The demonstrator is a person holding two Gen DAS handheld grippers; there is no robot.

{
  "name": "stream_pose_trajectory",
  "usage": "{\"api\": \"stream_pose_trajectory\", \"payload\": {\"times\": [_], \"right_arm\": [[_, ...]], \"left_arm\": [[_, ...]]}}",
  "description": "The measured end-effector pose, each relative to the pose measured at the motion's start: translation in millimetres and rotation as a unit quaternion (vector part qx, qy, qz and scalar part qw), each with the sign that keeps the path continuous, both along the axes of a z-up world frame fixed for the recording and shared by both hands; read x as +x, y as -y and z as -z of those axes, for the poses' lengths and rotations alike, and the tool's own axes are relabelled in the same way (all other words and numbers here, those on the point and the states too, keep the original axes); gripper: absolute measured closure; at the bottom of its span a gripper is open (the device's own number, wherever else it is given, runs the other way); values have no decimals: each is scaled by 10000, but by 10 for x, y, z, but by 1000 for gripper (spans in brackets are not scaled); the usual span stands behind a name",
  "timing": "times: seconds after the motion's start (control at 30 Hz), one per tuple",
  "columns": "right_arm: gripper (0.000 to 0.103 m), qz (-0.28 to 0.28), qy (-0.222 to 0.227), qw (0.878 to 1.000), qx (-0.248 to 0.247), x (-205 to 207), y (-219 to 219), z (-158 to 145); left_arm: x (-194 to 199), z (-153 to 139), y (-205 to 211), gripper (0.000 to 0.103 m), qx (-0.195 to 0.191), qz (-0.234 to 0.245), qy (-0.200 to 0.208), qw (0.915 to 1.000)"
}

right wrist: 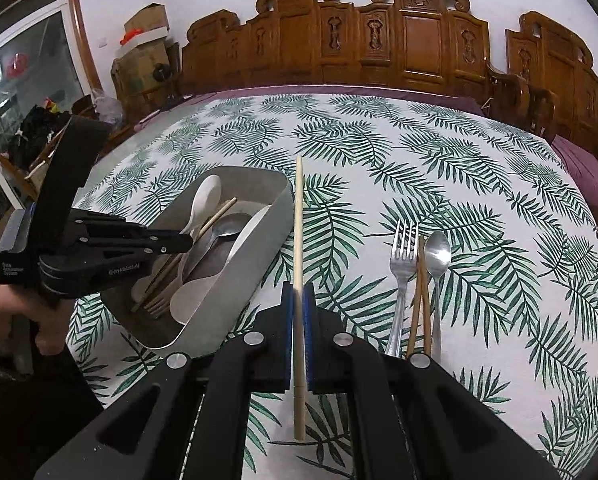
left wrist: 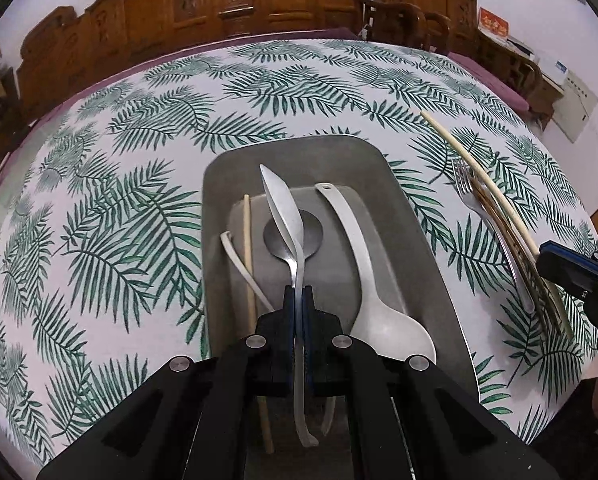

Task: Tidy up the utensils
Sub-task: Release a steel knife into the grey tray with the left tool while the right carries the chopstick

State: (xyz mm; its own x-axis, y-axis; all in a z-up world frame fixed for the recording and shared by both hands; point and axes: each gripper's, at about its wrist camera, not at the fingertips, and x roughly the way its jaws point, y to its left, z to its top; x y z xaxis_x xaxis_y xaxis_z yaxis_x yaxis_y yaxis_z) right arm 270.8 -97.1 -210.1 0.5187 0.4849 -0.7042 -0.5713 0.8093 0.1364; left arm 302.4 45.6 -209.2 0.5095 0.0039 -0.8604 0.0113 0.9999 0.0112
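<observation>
My left gripper is shut on a metal spoon and holds it over the grey metal tray. In the tray lie a white ladle-like spoon, a pale chopstick and another metal spoon. My right gripper is shut on a pale chopstick that points away over the table, just right of the tray. On the cloth to the right lie a fork, brown chopsticks and a metal spoon. The left gripper also shows in the right wrist view.
The table has a white cloth with green leaf print. Carved wooden chairs stand along the far edge. Boxes and clutter are at the far left. My right gripper's body shows at the right in the left wrist view.
</observation>
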Motion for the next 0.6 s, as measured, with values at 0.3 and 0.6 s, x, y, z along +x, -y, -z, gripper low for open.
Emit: {"api": "stream_pose_trajectory", "payload": {"times": [0.3,0.6], "right_arm": [[97,-46,42,10000,35,-33,-78,-47],[97,-154,-85,9995,260,-158,-212,-141]], "left_arm": [[-255,-202,-18,77,-31,-4,277,9996],[-574,-530,-135,53,-166,-97,638,9978]]}}
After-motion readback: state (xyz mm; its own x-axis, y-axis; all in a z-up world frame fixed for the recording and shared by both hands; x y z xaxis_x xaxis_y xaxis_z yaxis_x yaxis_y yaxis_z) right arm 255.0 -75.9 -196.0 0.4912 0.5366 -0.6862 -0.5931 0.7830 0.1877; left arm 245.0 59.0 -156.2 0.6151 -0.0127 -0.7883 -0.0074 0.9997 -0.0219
